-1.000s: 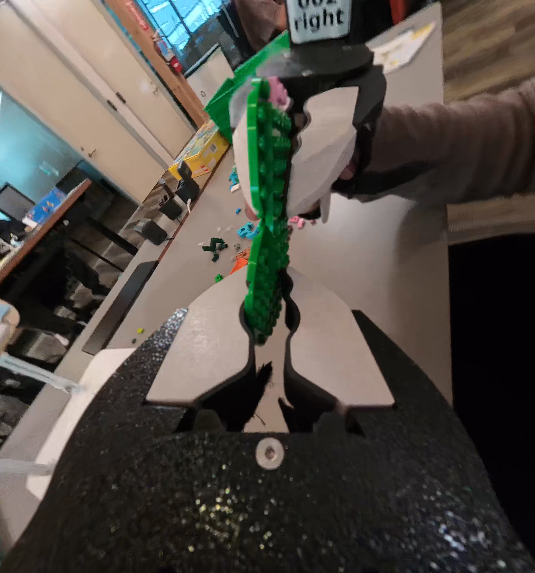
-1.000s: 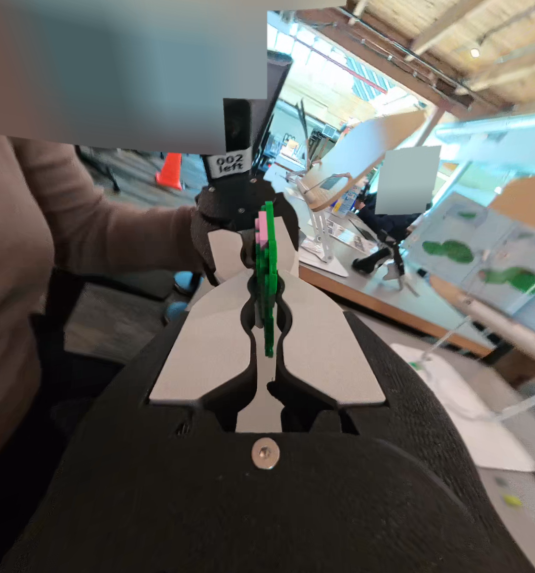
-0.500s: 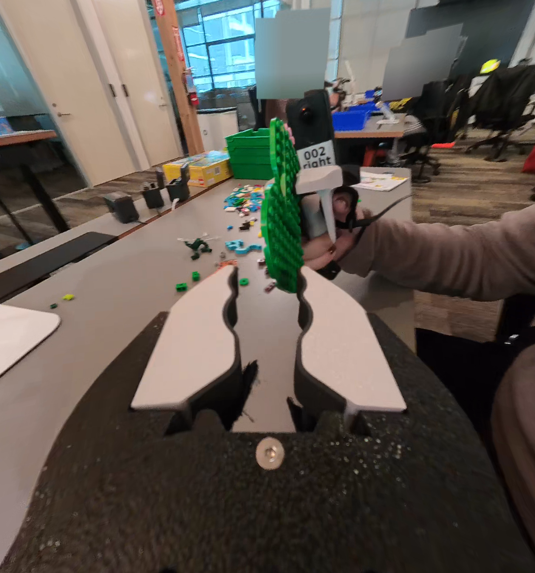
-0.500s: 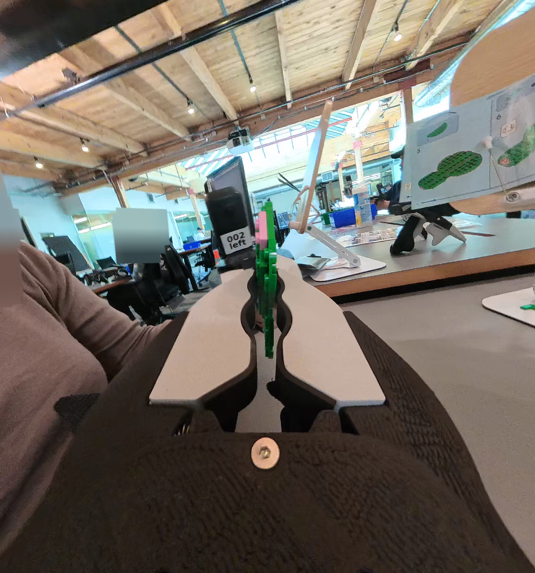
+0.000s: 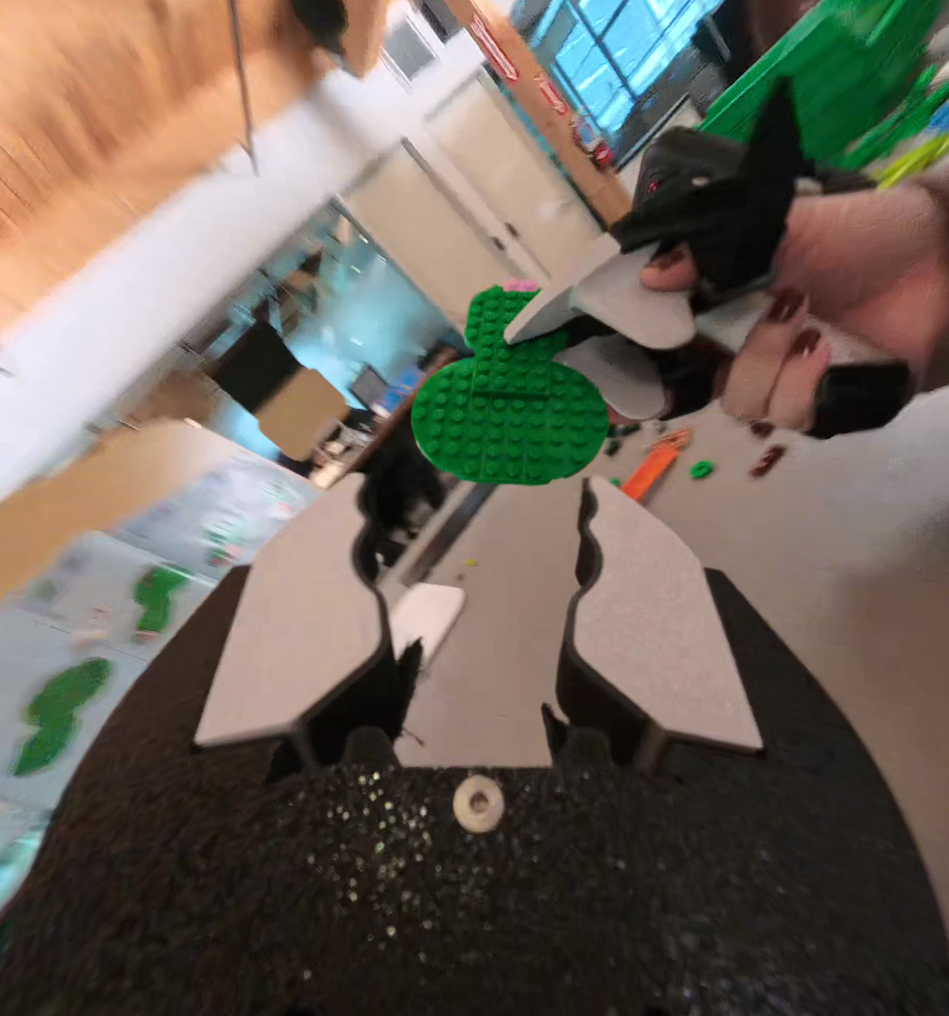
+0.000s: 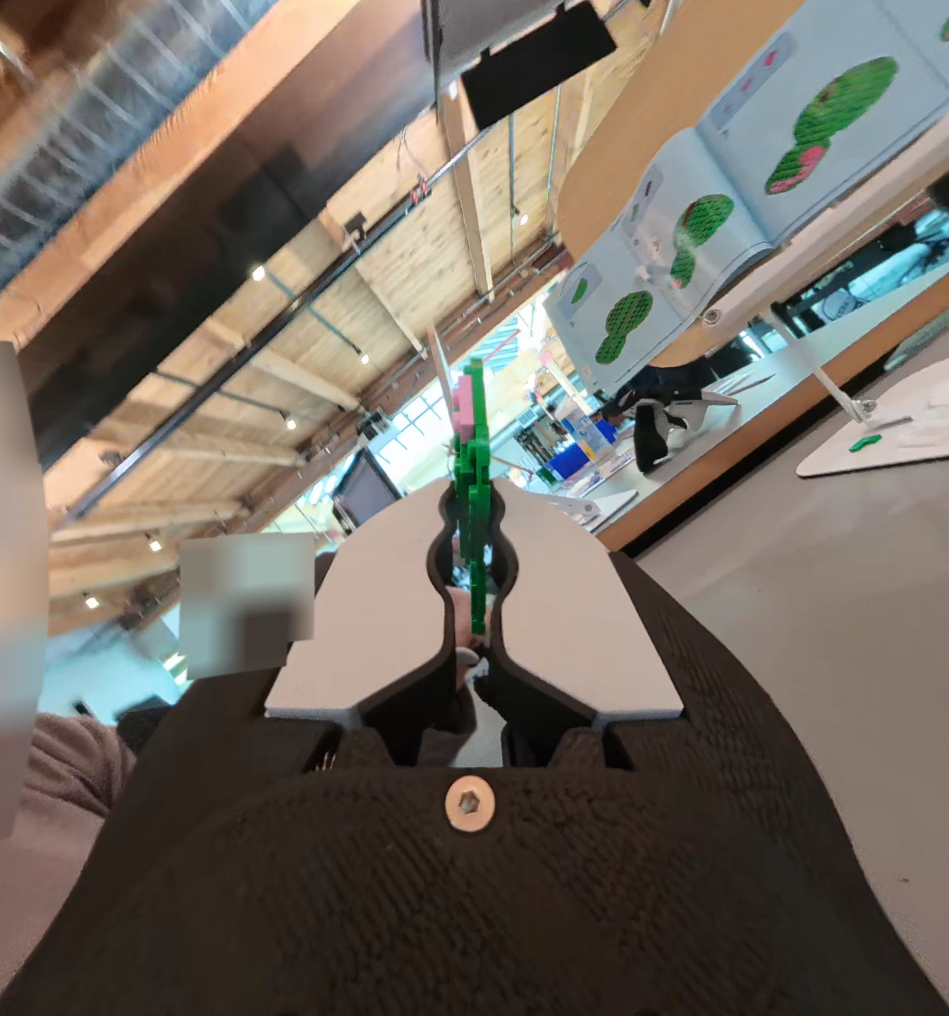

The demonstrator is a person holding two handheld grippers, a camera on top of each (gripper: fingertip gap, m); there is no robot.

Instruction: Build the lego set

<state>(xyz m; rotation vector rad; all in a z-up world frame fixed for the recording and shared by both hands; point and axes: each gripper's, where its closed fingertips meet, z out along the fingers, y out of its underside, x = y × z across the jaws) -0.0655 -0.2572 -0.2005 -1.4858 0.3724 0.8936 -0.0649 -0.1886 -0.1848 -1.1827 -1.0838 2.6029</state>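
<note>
A flat green cactus-shaped lego plate (image 5: 508,412) with a small pink piece (image 5: 518,284) on its top hangs in the air. My right gripper (image 5: 538,341) is shut on its upper lobe, coming in from the right. In the right wrist view the plate (image 6: 475,495) shows edge-on between the shut fingers (image 6: 384,599), with the pink piece (image 6: 464,404) above. My left gripper (image 5: 475,495) is open and empty, just below the plate and apart from it.
Loose bricks lie on the grey table (image 5: 791,550): an orange piece (image 5: 656,462), a green round one (image 5: 701,469), a brown one (image 5: 766,460). An instruction booklet (image 6: 736,181) stands on a stand with a white base (image 6: 901,434). A green bin (image 5: 846,71) is at the far right.
My left gripper let go of the green plate, opened and drew back below it. The right gripper kept hold and turned the plate flat-on toward the left camera. Both views have tilted.
</note>
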